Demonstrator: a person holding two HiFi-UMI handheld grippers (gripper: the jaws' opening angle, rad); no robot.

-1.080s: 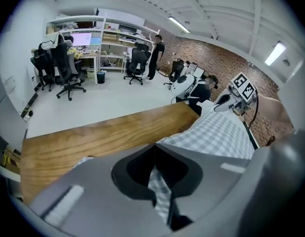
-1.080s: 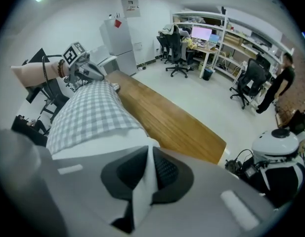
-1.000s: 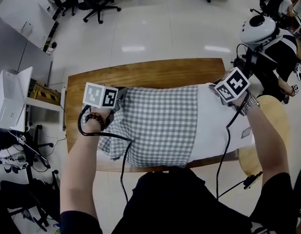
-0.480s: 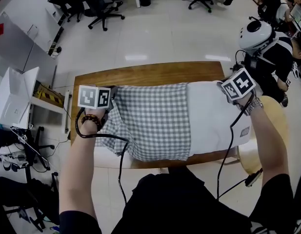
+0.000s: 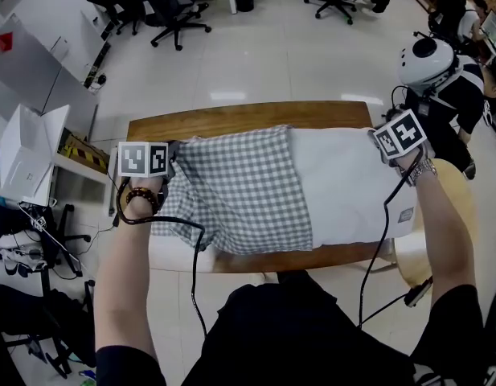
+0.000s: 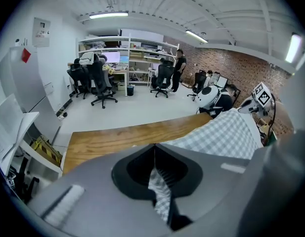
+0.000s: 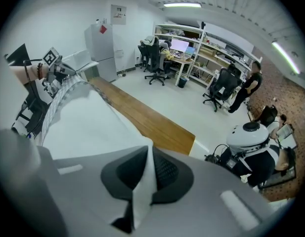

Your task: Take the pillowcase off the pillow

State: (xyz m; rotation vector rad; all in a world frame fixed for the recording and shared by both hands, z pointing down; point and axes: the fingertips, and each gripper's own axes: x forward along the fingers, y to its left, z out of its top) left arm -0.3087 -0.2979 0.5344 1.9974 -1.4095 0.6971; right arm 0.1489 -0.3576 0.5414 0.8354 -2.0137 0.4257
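Two grips, both clamped: left gripper [image 6: 154, 177] pinches the checked pillowcase [image 5: 235, 187] at its edge, and right gripper [image 7: 142, 181] pinches the white pillow [image 5: 348, 187] at a corner. Case sheathes the pillow's left half on the wooden table [image 5: 231, 121]. Risks: thin pinch slips out; case snags and drags pillow off the edge. Cable [image 5: 201, 236] dangles near; stool [image 5: 466, 195] at right.

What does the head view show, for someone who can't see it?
Two handheld grippers hold a pillow on a wooden table: the left gripper clamps the checked pillowcase, the right gripper clamps the white pillow's bare end.
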